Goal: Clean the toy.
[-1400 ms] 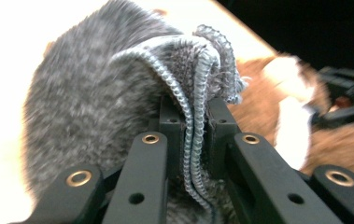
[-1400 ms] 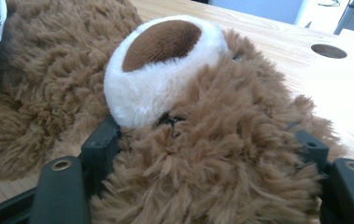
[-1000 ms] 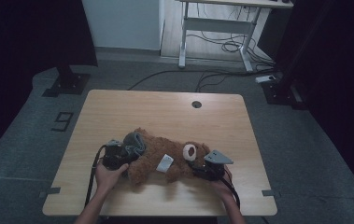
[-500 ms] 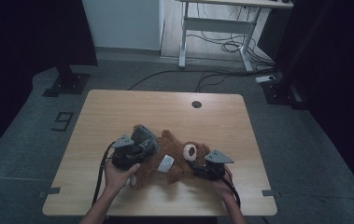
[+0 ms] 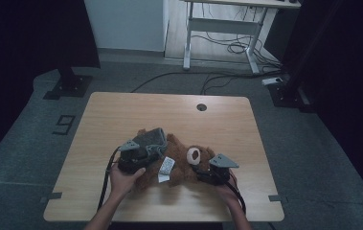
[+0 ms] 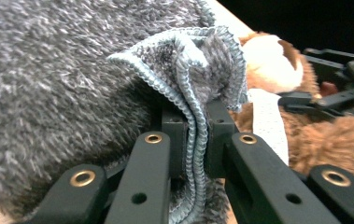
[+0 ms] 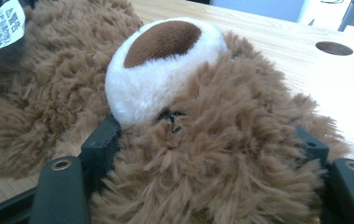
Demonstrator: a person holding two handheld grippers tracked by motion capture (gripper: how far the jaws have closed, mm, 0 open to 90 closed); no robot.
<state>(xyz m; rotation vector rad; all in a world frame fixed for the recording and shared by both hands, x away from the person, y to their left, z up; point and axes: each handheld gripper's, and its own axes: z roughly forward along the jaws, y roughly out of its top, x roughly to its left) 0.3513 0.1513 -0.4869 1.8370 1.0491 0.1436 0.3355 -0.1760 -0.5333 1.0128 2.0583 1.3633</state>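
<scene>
A brown teddy bear (image 5: 185, 162) lies on the wooden table (image 5: 121, 110), its white snout (image 5: 193, 155) turned up. A grey fuzzy cloth (image 5: 151, 140) covers the bear's left end. My left gripper (image 5: 138, 153) is shut on the cloth's blue-edged hem (image 6: 195, 116), which is folded between the jaws. My right gripper (image 5: 203, 171) is closed on the bear's head (image 7: 212, 140), one jaw on each side of the fur below the snout (image 7: 160, 60). A white label (image 5: 165, 167) hangs from the bear's middle.
A round cable hole (image 5: 201, 107) sits near the table's far edge. A white desk frame with cables (image 5: 227, 33) stands on the floor beyond. Dark stands (image 5: 69, 81) flank the table.
My left gripper has carried the grey cloth to the right and a little farther away, over more of the bear. The right gripper has held still on the head.
</scene>
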